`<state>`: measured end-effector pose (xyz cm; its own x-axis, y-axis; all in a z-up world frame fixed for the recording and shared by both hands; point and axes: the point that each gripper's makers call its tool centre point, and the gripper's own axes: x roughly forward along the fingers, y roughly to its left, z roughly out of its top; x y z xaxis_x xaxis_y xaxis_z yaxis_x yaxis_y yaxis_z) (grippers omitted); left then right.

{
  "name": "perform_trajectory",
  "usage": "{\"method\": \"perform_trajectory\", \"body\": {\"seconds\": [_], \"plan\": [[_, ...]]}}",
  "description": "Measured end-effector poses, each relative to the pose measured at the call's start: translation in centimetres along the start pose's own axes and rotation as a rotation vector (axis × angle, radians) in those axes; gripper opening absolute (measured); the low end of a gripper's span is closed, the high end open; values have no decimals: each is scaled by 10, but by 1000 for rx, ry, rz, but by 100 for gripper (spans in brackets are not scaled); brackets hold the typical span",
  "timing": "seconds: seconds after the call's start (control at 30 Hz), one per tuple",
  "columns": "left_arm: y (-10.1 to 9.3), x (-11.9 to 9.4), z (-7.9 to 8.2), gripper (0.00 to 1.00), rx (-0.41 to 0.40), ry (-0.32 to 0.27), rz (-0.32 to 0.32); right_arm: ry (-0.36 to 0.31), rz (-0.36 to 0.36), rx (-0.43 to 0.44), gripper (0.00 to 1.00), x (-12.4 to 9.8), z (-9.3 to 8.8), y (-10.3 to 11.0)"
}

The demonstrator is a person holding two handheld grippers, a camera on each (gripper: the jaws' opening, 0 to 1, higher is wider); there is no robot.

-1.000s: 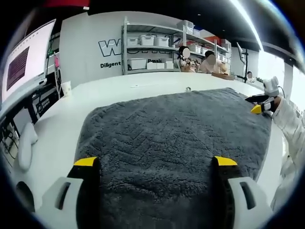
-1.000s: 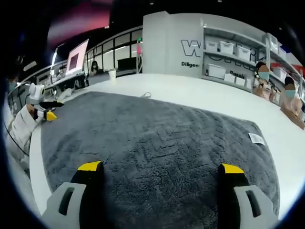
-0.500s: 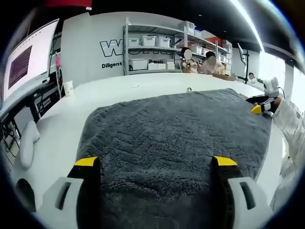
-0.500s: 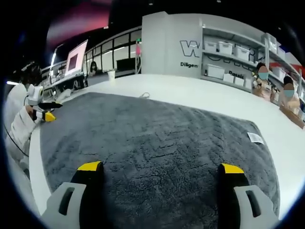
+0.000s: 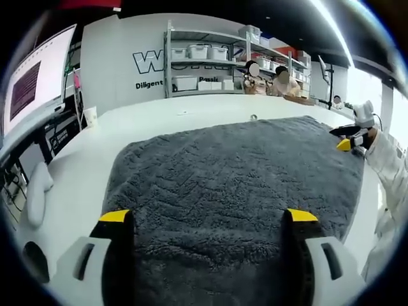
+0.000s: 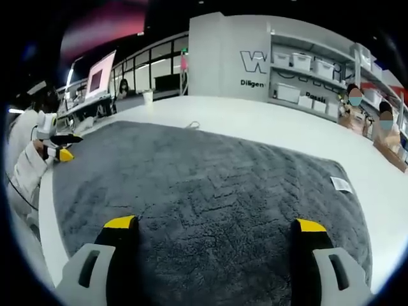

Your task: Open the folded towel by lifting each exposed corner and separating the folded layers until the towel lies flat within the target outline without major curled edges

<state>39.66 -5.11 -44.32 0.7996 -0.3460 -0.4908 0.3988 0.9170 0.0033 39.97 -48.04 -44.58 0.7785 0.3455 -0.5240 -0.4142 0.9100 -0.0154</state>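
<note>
A dark grey fluffy towel (image 5: 229, 185) lies spread on a white table (image 5: 159, 121); in the right gripper view the same towel (image 6: 204, 191) has a small white label (image 6: 342, 184) at its far right edge. My left gripper (image 5: 207, 220) is open above the towel's near edge, nothing between its yellow-tipped jaws. My right gripper (image 6: 215, 226) is open too, over another edge. The right gripper (image 5: 347, 141) appears at the towel's far right in the left gripper view, and the left gripper (image 6: 60, 152) at the far left in the right gripper view.
A white sleeve (image 5: 389, 166) reaches in at the right of the left gripper view. Shelves with white bins (image 5: 204, 64) stand behind the table, and two people (image 5: 274, 80) sit at its far side. A screen (image 5: 32, 83) and a paper cup (image 5: 90, 118) are at the left.
Both views have shifted very slightly; the towel and both grippers stay as they were.
</note>
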Motion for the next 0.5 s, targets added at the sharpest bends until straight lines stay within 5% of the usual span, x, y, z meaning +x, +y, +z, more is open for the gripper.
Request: {"method": "perform_trajectory", "body": {"seconds": [0.5], "plan": [[-4, -11, 1, 99, -10, -16, 21, -4, -33, 19, 99, -19, -7, -3]]}}
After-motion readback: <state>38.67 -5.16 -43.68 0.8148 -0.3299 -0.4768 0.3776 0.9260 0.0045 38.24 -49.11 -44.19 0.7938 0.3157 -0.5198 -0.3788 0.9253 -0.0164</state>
